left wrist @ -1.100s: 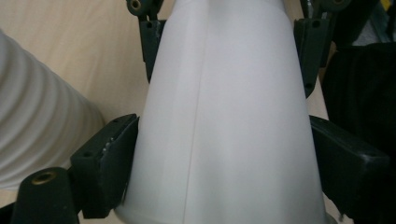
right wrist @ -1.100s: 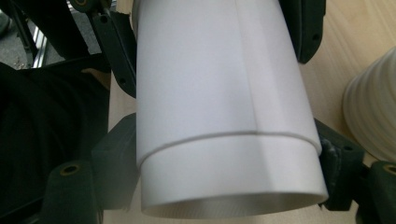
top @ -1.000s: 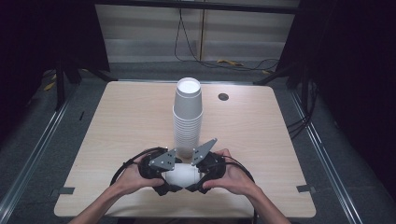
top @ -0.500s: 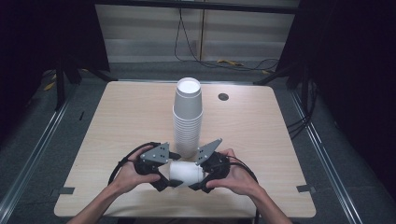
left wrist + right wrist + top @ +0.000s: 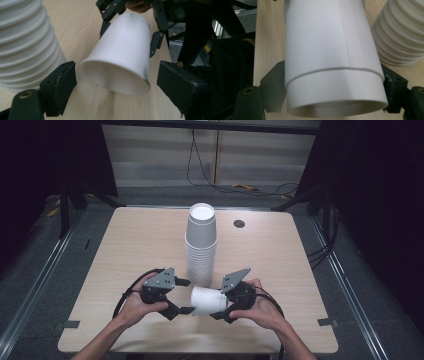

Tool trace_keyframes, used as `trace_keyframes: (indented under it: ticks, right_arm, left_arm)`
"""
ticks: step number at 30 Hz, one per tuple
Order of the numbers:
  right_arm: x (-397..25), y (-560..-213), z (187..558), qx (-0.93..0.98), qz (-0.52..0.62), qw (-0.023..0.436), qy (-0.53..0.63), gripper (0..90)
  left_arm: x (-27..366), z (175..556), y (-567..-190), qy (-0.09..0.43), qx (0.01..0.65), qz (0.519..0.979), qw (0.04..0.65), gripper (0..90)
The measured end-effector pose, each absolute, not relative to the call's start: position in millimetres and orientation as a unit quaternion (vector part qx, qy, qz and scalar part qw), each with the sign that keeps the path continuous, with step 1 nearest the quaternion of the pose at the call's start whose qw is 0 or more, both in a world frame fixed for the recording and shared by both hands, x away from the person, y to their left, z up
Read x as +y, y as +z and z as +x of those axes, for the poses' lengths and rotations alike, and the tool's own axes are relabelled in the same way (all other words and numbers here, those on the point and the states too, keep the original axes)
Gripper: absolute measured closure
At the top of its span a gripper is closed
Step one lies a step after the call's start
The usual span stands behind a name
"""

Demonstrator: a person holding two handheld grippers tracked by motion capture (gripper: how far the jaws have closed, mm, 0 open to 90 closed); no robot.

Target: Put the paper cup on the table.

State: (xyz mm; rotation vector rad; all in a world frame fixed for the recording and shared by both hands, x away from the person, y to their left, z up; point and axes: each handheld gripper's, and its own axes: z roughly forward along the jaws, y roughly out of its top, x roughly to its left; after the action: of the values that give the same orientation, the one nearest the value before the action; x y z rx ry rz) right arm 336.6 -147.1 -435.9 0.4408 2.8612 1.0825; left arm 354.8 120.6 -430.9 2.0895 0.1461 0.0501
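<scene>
Between the two claws, right at the near edge of the table (image 5: 125, 250), a white paper cup (image 5: 207, 301) lies on its side, smooth and matte, tapered like a cone with the tip cut off. From the right gripper view you can see a vertical seam down its wall and a step line where a second cup seems nested in it, though I can't be sure of that. Just beyond it stands a tall stack of cups (image 5: 201, 245), upright, its rolled rims forming neat white ridges down the side.

Now the hands. Both forearms come in low from the near side, each hand wrapped round its tool, the two claws angled in toward each other. The right claw (image 5: 223, 311) has its black jaws closed snugly on the cup's narrow bottom end, one pad pressed against each side of the wall. The left claw (image 5: 184, 296) is spread wide, its blocky black jaws standing either side of the cup's open mouth with visible daylight on both sides, gripping nothing.

So the cup's rim points straight at the left claw, just in front of its jaws, tilted slightly above the pale wood-grain tabletop. The stack sits just beside the left claw's jaw, close but apart.
</scene>
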Motion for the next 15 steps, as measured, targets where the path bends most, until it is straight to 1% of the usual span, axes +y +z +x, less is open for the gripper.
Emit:
trace_keyframes:
  ticks: [6,10,15]
  right_arm:
    - [-155.8,-438.8,337.5,0.915,0.153,0.031,0.373,22.9]
    - [-158.9,-440.6,337.3,0.902,0.158,0.035,0.400,22.9]
    - [-165.8,-438.8,338.2,0.873,0.169,0.033,0.456,22.8]
  left_arm:
    - [124.2,355.5,-432.8,0.020,0.075,0.852,0.518,15.5]
    - [124.4,357.0,-433.8,0.000,0.082,0.845,0.529,15.7]
    - [129.0,358.4,-433.1,0.009,0.096,0.835,0.542,15.7]
